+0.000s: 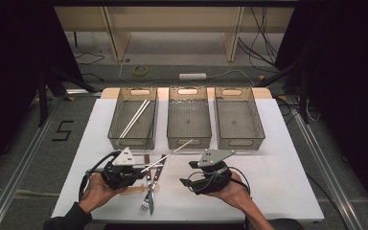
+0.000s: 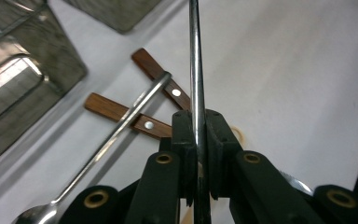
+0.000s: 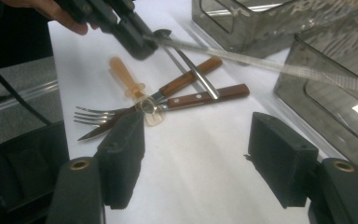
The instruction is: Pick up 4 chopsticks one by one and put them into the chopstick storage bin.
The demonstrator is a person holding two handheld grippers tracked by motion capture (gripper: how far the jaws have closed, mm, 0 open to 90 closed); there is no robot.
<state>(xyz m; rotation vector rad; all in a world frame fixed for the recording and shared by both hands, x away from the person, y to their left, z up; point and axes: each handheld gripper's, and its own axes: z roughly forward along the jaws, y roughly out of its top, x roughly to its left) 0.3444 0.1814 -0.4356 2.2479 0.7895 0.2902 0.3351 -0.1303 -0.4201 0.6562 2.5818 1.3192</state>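
My left gripper (image 1: 141, 171) (image 2: 199, 126) is shut on one end of a long thin silver chopstick (image 1: 170, 153) (image 2: 195, 60). The stick slants up and to the right toward the middle bin (image 1: 189, 142). In the right gripper view the same chopstick (image 3: 261, 63) juts from the left gripper (image 3: 135, 39) above the cutlery. My right gripper (image 1: 186, 182) (image 3: 196, 158) stands open over bare white table, nothing between its pads. Two pale chopsticks (image 1: 135, 117) lie in the left bin (image 1: 132, 142).
A pile of cutlery (image 1: 151, 184) lies between the hands: a fork (image 3: 93, 115), a wooden-handled knife (image 3: 205, 97), a metal spoon (image 2: 121, 130) and a small beige plastic spoon (image 3: 128, 79). A third bin (image 1: 239, 142) stands at the right.
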